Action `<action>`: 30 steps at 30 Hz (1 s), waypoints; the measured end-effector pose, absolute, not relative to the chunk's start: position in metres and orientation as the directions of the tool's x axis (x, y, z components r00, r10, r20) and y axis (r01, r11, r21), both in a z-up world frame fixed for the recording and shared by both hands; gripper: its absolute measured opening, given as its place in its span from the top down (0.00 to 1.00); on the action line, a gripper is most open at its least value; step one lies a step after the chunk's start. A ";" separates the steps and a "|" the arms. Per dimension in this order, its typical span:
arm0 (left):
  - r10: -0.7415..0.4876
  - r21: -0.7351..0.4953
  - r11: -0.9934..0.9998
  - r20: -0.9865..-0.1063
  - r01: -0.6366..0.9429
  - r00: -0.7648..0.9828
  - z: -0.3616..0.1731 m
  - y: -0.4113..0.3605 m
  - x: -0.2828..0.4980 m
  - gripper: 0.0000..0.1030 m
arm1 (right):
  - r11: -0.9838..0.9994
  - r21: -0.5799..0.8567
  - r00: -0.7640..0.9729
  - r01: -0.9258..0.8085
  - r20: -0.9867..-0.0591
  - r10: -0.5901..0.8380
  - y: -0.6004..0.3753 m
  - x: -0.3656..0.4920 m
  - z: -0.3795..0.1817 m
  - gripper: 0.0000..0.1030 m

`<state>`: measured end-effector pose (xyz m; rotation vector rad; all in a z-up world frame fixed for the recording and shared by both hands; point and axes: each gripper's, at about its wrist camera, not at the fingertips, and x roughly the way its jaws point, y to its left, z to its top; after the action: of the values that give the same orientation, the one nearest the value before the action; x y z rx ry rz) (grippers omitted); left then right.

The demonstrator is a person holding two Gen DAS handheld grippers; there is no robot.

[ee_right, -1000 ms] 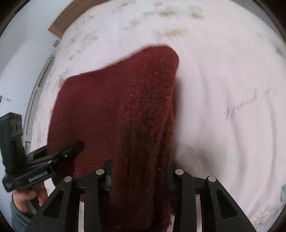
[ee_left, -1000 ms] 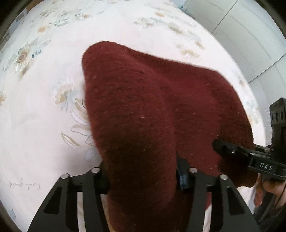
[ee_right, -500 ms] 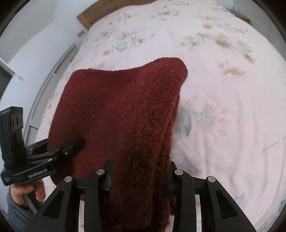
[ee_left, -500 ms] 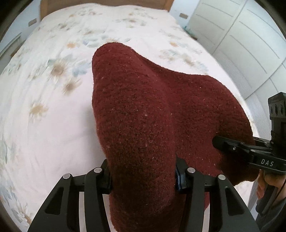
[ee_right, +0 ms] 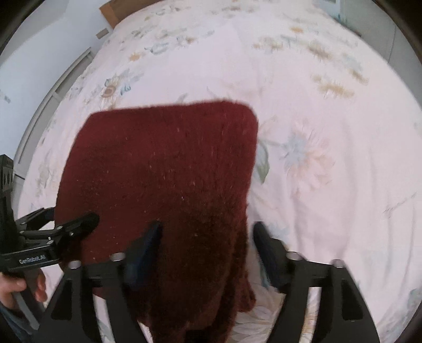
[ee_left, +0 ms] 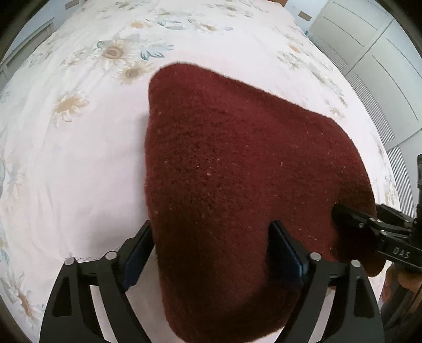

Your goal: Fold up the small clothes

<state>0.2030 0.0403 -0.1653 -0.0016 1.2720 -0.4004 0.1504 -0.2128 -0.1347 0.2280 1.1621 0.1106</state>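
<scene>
A dark red knitted garment (ee_left: 237, 171) lies spread on the floral bed sheet (ee_left: 79, 158), its near edge between both grippers. My left gripper (ee_left: 211, 237) has its jaws wide apart around the garment's left near corner. My right gripper (ee_right: 207, 234) is also wide open, with the garment's right near edge (ee_right: 171, 171) lying between its fingers. The right gripper shows at the right of the left wrist view (ee_left: 369, 227). The left gripper shows at the left of the right wrist view (ee_right: 66, 224).
The bed sheet (ee_right: 329, 132) stretches far ahead and to both sides. White wardrobe doors (ee_left: 382, 52) stand to the right of the bed. A wooden headboard (ee_right: 118, 8) and a white wall are at the far end.
Both grippers have opened and let go of the garment. The garment has dropped from its raised, bunched shape and lies flatter on the bed.
</scene>
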 end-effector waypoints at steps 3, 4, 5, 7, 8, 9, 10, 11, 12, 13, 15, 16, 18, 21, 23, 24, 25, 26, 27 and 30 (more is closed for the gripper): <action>-0.268 -0.191 0.937 -0.930 0.292 0.251 -0.157 0.051 0.198 0.01 | 0.976 0.218 0.419 0.012 -0.887 0.193 -0.211 0.140 -0.125 0.18; -0.267 -0.186 0.937 -0.927 0.296 0.263 -0.153 0.051 0.195 0.01 | 0.977 0.212 0.430 0.005 -0.882 0.190 -0.211 0.135 -0.121 0.17; -0.264 -0.177 0.937 -0.924 0.302 0.276 -0.150 0.054 0.193 0.01 | 0.979 0.206 0.443 -0.001 -0.877 0.185 -0.210 0.131 -0.119 0.12; -0.235 -0.133 0.940 -0.920 0.314 0.314 -0.144 0.051 0.186 0.01 | 0.981 0.196 0.464 -0.014 -0.868 0.180 -0.205 0.129 -0.121 0.00; -0.218 -0.108 0.943 -0.916 0.316 0.338 -0.142 0.052 0.182 0.01 | 0.982 0.190 0.469 -0.019 -0.865 0.177 -0.205 0.127 -0.122 0.00; -0.207 -0.089 0.944 -0.910 0.317 0.359 -0.140 0.054 0.179 0.01 | 0.984 0.180 0.469 -0.018 -0.867 0.167 -0.204 0.126 -0.125 0.00; -0.209 -0.091 0.944 -0.909 0.317 0.361 -0.141 0.056 0.177 0.01 | 0.986 0.165 0.467 -0.008 -0.871 0.150 -0.208 0.121 -0.129 0.00; -0.216 -0.101 0.943 -0.911 0.316 0.352 -0.141 0.059 0.186 0.01 | 0.987 0.158 0.465 0.001 -0.874 0.139 -0.215 0.114 -0.132 0.00; -0.226 -0.115 0.943 -0.911 0.314 0.344 -0.144 0.058 0.179 0.01 | 0.988 0.151 0.462 0.013 -0.878 0.128 -0.219 0.111 -0.136 0.00; -0.231 -0.122 0.943 -0.910 0.308 0.345 -0.144 0.056 0.175 0.01 | 0.990 0.141 0.459 0.031 -0.881 0.111 -0.221 0.113 -0.144 0.00; -0.238 -0.134 0.946 -0.904 0.295 0.354 -0.151 0.055 0.175 0.01 | 0.989 0.133 0.451 0.061 -0.888 0.092 -0.230 0.110 -0.155 0.00; -0.239 -0.136 0.947 -0.905 0.292 0.352 -0.155 0.055 0.175 0.01 | 0.988 0.136 0.447 0.072 -0.890 0.090 -0.234 0.109 -0.160 0.00; -0.245 -0.147 0.946 -0.907 0.288 0.343 -0.158 0.060 0.174 0.01 | 0.984 0.156 0.445 0.087 -0.890 0.102 -0.241 0.107 -0.169 0.00; -0.224 -0.110 0.944 -0.907 0.311 0.357 -0.163 0.049 0.183 0.00 | 0.979 0.177 0.454 0.099 -0.884 0.113 -0.246 0.103 -0.177 0.00; -0.214 -0.089 0.942 -0.902 0.323 0.375 -0.165 0.050 0.181 0.00 | 0.980 0.172 0.457 0.104 -0.883 0.107 -0.245 0.103 -0.175 0.00; -0.211 -0.087 0.944 -0.901 0.319 0.379 -0.163 0.050 0.180 0.00 | 0.980 0.170 0.458 0.102 -0.882 0.105 -0.244 0.102 -0.172 0.00; -0.210 -0.086 0.945 -0.900 0.316 0.382 -0.159 0.049 0.176 0.01 | 0.981 0.167 0.464 0.096 -0.879 0.104 -0.242 0.100 -0.165 0.00; -0.208 -0.082 0.945 -0.898 0.316 0.388 -0.155 0.049 0.173 0.01 | 0.983 0.162 0.473 0.091 -0.875 0.101 -0.240 0.099 -0.158 0.00; -0.202 -0.074 0.946 -0.896 0.316 0.396 -0.152 0.049 0.173 0.01 | 0.985 0.152 0.488 0.084 -0.868 0.092 -0.237 0.095 -0.148 0.00; -0.188 -0.053 0.949 -0.887 0.310 0.422 -0.135 0.052 0.165 0.01 | 0.992 0.102 0.526 0.070 -0.849 0.050 -0.232 0.084 -0.124 0.00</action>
<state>0.1652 0.0516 -0.1345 0.1253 1.0916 -0.3127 0.0838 -0.2319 -0.1236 0.1284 1.0178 -0.0117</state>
